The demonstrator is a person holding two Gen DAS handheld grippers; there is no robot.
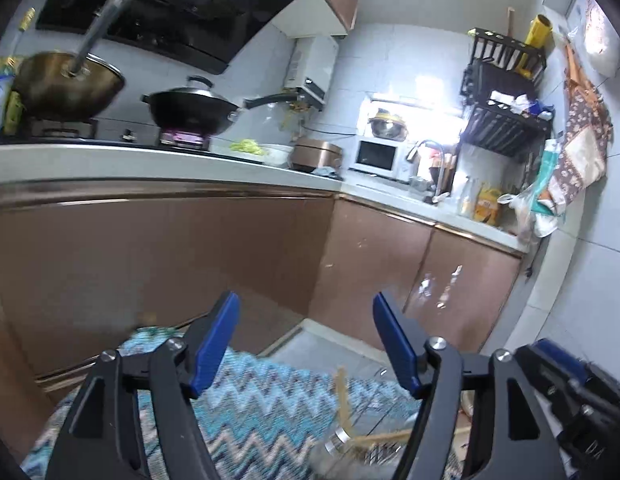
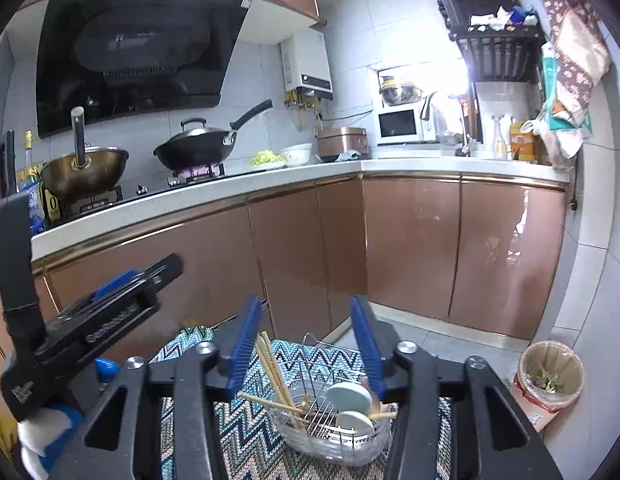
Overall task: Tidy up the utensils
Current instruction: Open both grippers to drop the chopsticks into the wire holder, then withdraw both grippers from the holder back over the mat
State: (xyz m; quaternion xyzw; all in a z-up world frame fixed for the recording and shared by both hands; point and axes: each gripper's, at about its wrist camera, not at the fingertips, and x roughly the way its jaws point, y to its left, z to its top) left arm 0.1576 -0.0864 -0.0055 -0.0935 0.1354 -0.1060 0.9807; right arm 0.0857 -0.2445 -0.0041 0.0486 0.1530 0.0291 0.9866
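On the left, our left tool (image 1: 306,344) hangs released with its blue fingers (image 1: 216,344) spread and nothing between them. It points at the cabinet fronts (image 1: 150,248) below the counter (image 1: 110,160), over the zigzag rug (image 1: 250,412). From this view the utensils show only as a blur low and to the right of that tool: a few chopsticks (image 1: 343,400) leaning out of the clear basket (image 1: 341,448).

Moving right, our right tool (image 2: 306,344) is also released and grasping nothing, its jaws spread. The clear basket (image 2: 329,428) sits on the rug (image 2: 246,432) straight ahead of it and lower, framed between the two fingers. Chopsticks (image 2: 276,376) stand in the basket's left side, their long axis tilting up and to the left, close by the left finger (image 2: 244,344). Two pale spoon bowls (image 2: 349,398) lie on the right, over a wire rack insert (image 2: 317,376).

We judge the right tool to be the nearer one, needing mostly a descent.
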